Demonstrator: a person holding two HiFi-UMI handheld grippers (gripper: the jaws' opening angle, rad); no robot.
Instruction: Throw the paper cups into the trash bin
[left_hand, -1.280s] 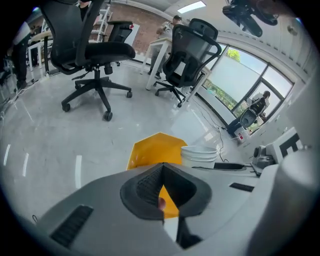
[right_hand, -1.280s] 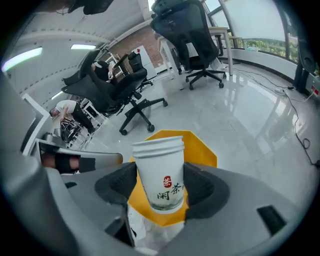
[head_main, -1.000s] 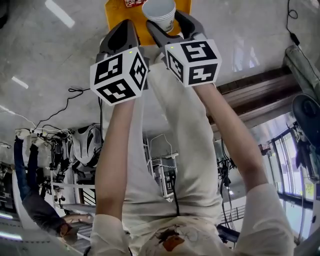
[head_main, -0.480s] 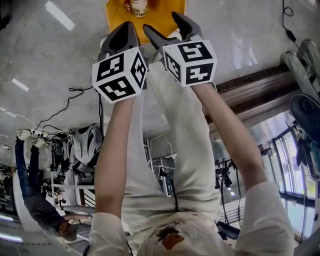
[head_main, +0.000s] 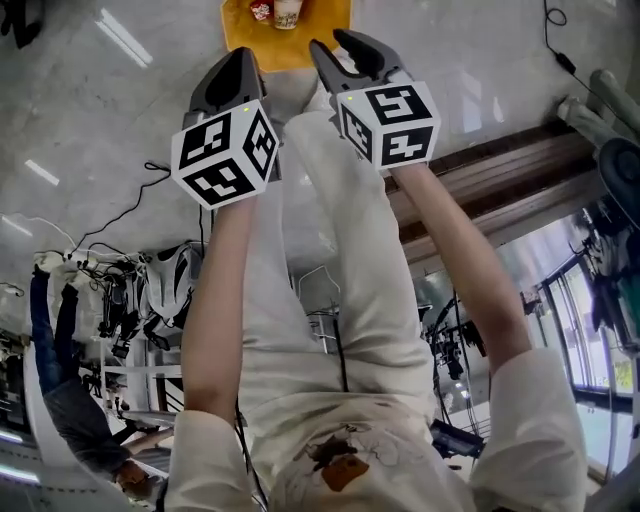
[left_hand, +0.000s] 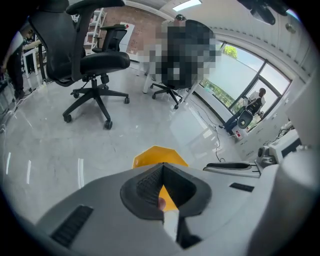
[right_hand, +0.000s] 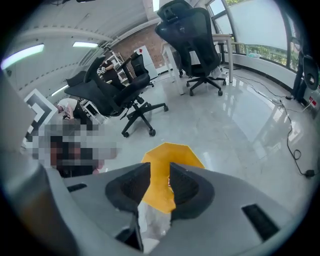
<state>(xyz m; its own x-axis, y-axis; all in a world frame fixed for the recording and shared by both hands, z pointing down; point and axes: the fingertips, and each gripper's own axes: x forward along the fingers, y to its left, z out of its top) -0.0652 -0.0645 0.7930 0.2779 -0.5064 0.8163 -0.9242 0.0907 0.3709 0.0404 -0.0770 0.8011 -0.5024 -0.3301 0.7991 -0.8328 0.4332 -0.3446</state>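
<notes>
The yellow trash bin (head_main: 332, 30) stands on the floor at the top of the head view. A paper cup (head_main: 288, 12) lies inside it beside a small red-and-white item (head_main: 262, 10). My right gripper (head_main: 334, 46) hovers just short of the bin, its jaws closing with a gap and nothing between them. The bin (right_hand: 172, 152) shows through that gap in the right gripper view, below the right gripper (right_hand: 159, 168). My left gripper (head_main: 238, 58) is beside it, shut and empty. In the left gripper view the left gripper's (left_hand: 161, 165) tips meet over the bin (left_hand: 154, 153).
Black office chairs (left_hand: 95, 60) (right_hand: 127, 92) stand on the glossy grey floor beyond the bin. A black cable (head_main: 130, 210) runs across the floor at left. A dark wooden strip (head_main: 500, 170) crosses at right. A person (head_main: 60, 400) stands at the lower left.
The right gripper held a paper cup over the bin a second ago; the cup has dropped into the bin. The jaws spread, then narrowed. Both grippers pulled back slightly.
</notes>
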